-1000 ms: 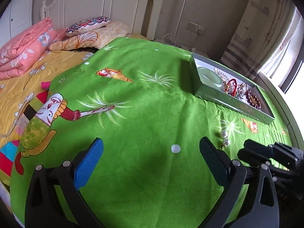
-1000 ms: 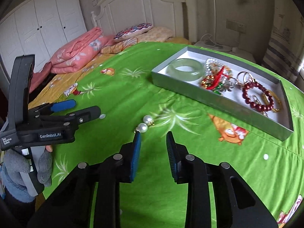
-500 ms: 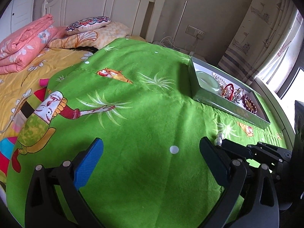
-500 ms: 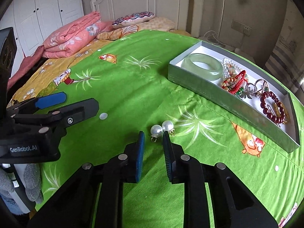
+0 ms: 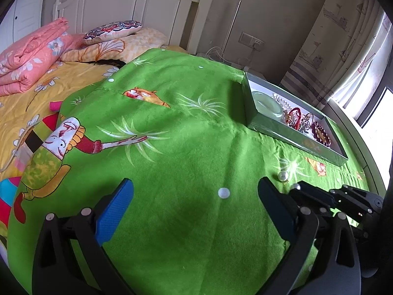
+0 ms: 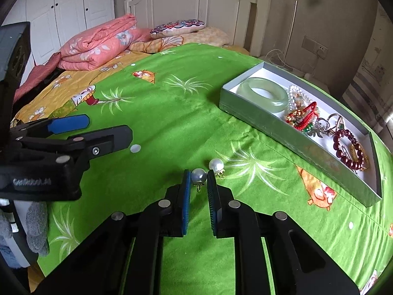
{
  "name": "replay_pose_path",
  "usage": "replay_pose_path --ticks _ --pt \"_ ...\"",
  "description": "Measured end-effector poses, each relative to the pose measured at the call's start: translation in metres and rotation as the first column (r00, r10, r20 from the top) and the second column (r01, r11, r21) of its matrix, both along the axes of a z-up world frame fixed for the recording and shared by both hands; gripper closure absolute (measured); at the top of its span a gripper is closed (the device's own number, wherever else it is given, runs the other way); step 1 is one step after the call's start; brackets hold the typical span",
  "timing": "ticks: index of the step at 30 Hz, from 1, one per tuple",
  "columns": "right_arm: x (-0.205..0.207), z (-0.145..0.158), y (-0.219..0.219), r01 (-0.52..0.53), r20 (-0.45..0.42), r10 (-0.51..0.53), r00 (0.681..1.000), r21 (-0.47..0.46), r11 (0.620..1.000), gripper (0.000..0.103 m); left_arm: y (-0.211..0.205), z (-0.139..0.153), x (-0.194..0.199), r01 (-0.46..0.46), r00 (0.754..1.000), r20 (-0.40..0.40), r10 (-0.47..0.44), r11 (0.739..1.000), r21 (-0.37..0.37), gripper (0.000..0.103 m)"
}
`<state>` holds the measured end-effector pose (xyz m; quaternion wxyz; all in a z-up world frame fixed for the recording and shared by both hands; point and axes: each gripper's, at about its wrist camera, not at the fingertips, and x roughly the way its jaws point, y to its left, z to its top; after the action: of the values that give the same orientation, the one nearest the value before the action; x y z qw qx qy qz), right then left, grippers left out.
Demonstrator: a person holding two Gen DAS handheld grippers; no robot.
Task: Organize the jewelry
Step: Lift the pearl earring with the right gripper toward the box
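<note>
Two pearl earrings lie on the green cloth. The nearer pearl earring (image 6: pixel 198 175) sits between the blue pads of my right gripper (image 6: pixel 198 177), whose jaws are closing and touch it on both sides. The other pearl earring (image 6: pixel 216 165) rests just beyond the right fingertip; it shows as a pearl (image 5: pixel 283 175) in the left wrist view, beside the right gripper (image 5: pixel 298 189). My left gripper (image 5: pixel 195 184) hangs open over bare cloth, empty, to the left of the right one. The grey jewelry box (image 6: pixel 270 127) holds a jade bangle (image 6: pixel 264 93) and a red bead bracelet (image 6: pixel 348 147).
The green cartoon cloth (image 5: pixel 172 135) covers a round surface whose edge curves off at the right. Behind it lie a bed with a pink folded quilt (image 6: pixel 98 44) and pillows (image 6: pixel 176 27). The left gripper (image 6: pixel 109 129) and a gloved hand stand at the left.
My right gripper has moved forward to the pearls and its jaws have narrowed around the nearer one. The left gripper has stayed where it was, open.
</note>
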<state>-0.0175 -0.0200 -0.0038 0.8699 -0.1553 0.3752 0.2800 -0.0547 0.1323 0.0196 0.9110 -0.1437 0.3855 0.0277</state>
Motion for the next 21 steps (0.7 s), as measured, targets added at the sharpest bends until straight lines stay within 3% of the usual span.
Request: replay_pose_path --ticks 6,11,14,16,18,21 --pt "-0.013 0.012 -0.071 0.098 0.040 -0.100 0.994 0.057 0.994 0.088 -0.006 0.001 0.001 0.030 1.000 0.003 -0.030 1.000 0.006 0.003" --pt "-0.013 0.009 -0.136 0.223 0.015 -0.226 0.974 0.100 0.970 0.088 -0.041 0.010 0.004 0.125 0.992 0.007 -0.127 0.984 0.128 0.004" --pt "-0.013 0.011 -0.161 0.268 -0.001 -0.271 0.963 0.155 0.951 0.088 -0.065 0.014 0.011 0.189 0.981 0.017 -0.191 0.979 0.077 0.005" --pt "-0.013 0.012 -0.171 0.285 -0.003 -0.289 0.957 0.172 0.943 0.088 -0.089 0.014 0.019 0.231 0.973 0.001 -0.233 0.965 0.127 0.012" --pt "-0.013 0.011 -0.179 0.297 -0.013 -0.300 0.954 0.189 0.936 0.088 -0.110 0.010 0.028 0.281 0.959 -0.027 -0.281 0.943 0.178 0.027" --pt "-0.014 0.011 -0.188 0.306 -0.021 -0.309 0.951 0.212 0.928 0.088 -0.124 0.000 0.045 0.323 0.946 -0.065 -0.317 0.928 0.184 0.046"
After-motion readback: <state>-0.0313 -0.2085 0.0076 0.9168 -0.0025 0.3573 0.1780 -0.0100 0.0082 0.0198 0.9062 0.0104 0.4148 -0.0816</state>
